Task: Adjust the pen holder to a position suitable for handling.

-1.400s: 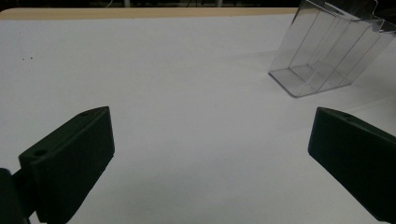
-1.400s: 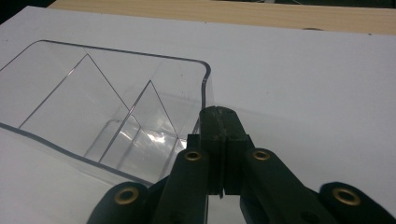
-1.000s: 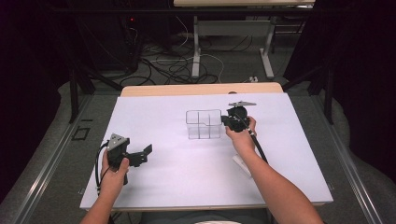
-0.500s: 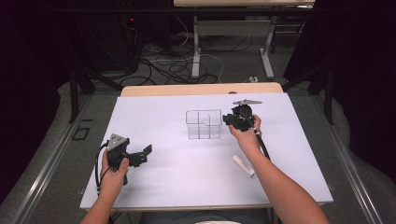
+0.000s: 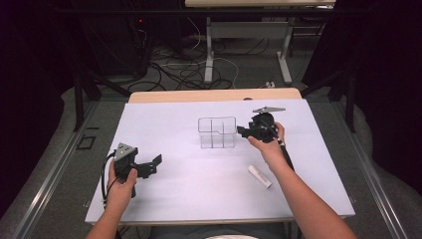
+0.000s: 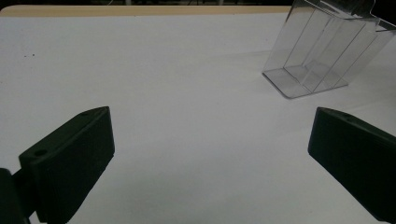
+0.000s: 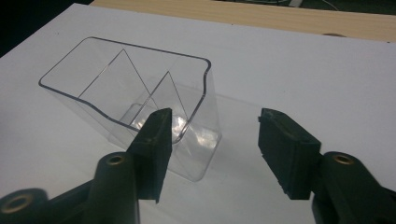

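A clear plastic organiser (image 5: 217, 132) with inner dividers stands upright near the middle of the white table; it has nothing in it. It also appears as the organiser (image 7: 135, 107) just ahead of the right gripper and as the organiser (image 6: 322, 51) at the upper right of the left gripper view. My right gripper (image 5: 243, 131) is held just right of the organiser, open, with nothing between its jaws (image 7: 212, 140). My left gripper (image 5: 155, 163) hovers at the front left, open wide and empty (image 6: 210, 154). A small white cylinder (image 5: 260, 176) lies on the table beside the right forearm.
The white sheet (image 5: 169, 199) covers a wooden tabletop whose far edge (image 5: 214, 94) shows. Beyond it are table legs and cables on a dark floor.
The right gripper has drawn slightly away from the organiser to the right. The white cylinder now lies uncovered by the right arm. The left gripper has stayed put.
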The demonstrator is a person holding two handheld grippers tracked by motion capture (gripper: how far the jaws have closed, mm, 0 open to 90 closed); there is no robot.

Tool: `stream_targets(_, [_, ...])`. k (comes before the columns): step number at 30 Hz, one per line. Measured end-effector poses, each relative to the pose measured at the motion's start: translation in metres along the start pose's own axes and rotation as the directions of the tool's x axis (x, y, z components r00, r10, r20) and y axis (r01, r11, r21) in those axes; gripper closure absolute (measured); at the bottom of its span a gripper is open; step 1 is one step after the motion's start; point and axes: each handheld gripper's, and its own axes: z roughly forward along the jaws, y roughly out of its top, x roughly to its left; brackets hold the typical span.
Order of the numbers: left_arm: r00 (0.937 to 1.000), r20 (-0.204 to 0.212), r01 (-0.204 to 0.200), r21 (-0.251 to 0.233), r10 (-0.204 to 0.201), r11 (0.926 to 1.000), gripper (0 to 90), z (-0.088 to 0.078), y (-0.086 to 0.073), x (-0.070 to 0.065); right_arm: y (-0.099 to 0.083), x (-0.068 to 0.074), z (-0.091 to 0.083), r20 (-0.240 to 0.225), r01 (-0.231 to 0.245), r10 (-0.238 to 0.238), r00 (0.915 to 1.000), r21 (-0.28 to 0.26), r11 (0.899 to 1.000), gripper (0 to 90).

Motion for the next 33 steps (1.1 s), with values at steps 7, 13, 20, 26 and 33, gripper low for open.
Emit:
stream_targets(7, [1.0,-0.002,0.003,-0.002,-0.003,1.0,0.5,0.0,0.0,0.001,-0.002,-0.001,-0.012,-0.04,0.022,-0.021,0.999,0.028,0.999,34.6])
stream_targets(13, [1.0,-0.004,0.006,0.0,-0.006,1.0,0.5,0.001,0.0,0.002,-0.006,0.003,-0.02,-0.029,0.059,-0.058,0.9979,0.058,0.997,23.1])
stream_targets(20, [1.0,-0.004,0.003,-0.004,-0.003,1.0,0.5,-0.002,0.002,0.002,-0.01,0.004,-0.029,-0.033,0.085,-0.082,0.9961,0.121,0.989,15.5])
stream_targets(26, [1.0,-0.003,-0.003,-0.007,0.003,1.0,0.4,-0.002,0.003,0.001,-0.013,0.007,-0.038,-0.021,0.118,-0.116,0.993,0.187,0.975,15.3])
stream_targets(33, [0.9999,0.003,-0.017,-0.004,0.017,0.9998,0.5,-0.001,0.003,-0.002,-0.024,0.008,-0.046,-0.036,0.099,-0.093,0.995,0.2,0.975,15.4])
